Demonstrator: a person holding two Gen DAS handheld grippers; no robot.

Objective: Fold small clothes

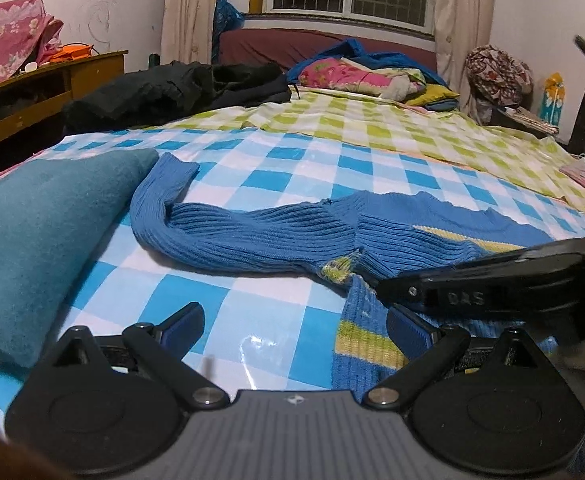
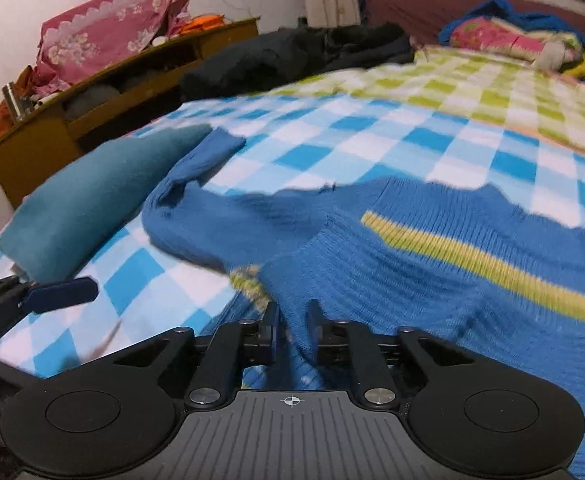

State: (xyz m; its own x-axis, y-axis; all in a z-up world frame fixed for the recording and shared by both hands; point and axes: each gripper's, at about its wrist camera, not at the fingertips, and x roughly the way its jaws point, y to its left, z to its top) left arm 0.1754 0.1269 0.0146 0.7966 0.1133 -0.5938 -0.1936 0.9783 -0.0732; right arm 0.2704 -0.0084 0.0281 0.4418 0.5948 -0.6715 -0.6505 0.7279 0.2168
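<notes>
The blue sweater [image 2: 432, 264] lies spread on the bed [image 1: 292, 168], beside a teal folded cloth [image 1: 40, 232]; right gripper [image 2: 292, 316] fingers pinch its fabric, left gripper [image 1: 296, 320] fingers released

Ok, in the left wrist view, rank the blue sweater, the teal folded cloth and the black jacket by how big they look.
1. blue sweater
2. teal folded cloth, close to the first; its nearness to the camera inflates it
3. black jacket, farther off, so its true size is unsure

My matt black plastic right gripper [image 2: 292, 316] pinches the ribbed knit sweater [image 2: 412, 264] on a glossy checked plastic sheet [image 1: 252, 340].
</notes>
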